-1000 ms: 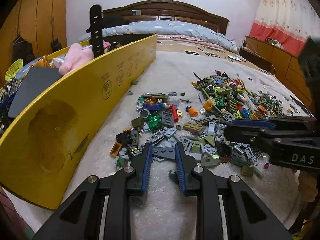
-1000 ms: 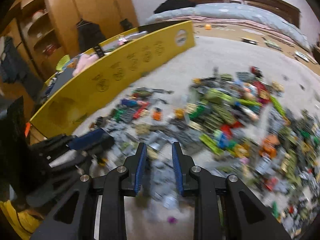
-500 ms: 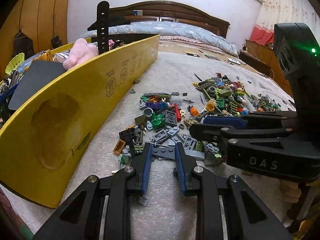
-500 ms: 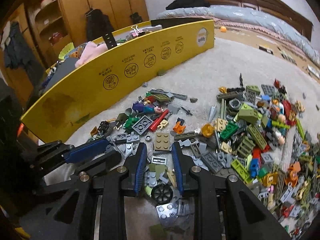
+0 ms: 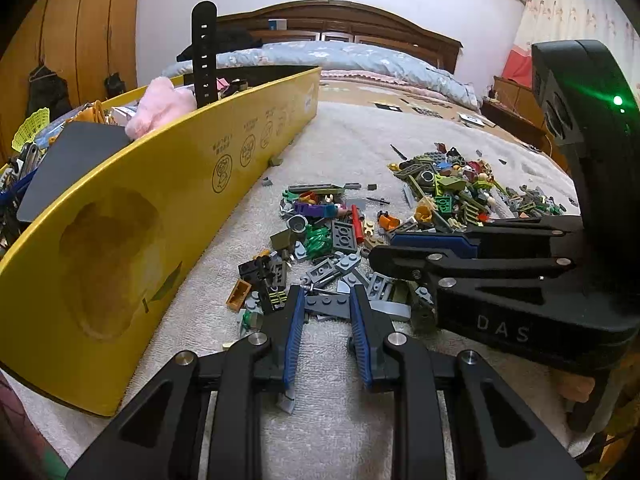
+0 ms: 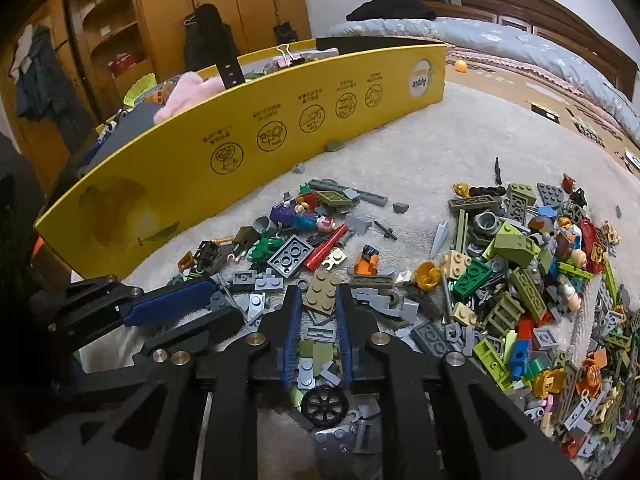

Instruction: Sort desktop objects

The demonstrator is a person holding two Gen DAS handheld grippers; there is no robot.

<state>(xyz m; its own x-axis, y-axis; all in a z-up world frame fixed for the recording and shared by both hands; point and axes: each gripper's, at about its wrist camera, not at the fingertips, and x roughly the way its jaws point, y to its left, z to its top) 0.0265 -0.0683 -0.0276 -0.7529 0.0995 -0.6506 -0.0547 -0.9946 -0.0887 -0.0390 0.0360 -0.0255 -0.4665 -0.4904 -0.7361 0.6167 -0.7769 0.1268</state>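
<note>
Many small toy bricks lie spread on a pale towel. A smaller group (image 5: 320, 240) lies near the yellow box, and a larger colourful pile (image 6: 540, 280) lies to the right. My left gripper (image 5: 326, 300) is open, its tips on either side of a dark grey plate (image 5: 326, 302) at the group's near edge. My right gripper (image 6: 318, 298) is open, low over the bricks, with a tan 2x3 plate (image 6: 322, 292) between its tips. The right gripper also shows in the left wrist view (image 5: 400, 244), and the left gripper shows in the right wrist view (image 6: 208, 304).
A long yellow cardboard box (image 5: 120, 220) full of odds and ends, including a pink plush (image 5: 160, 106) and a black strap (image 5: 204, 52), runs along the left. A black wheel (image 6: 324, 406) lies under my right gripper. A bed stands behind.
My right gripper has swung left and down, from the big pile to the smaller group next to my left gripper. My left gripper has barely moved.
</note>
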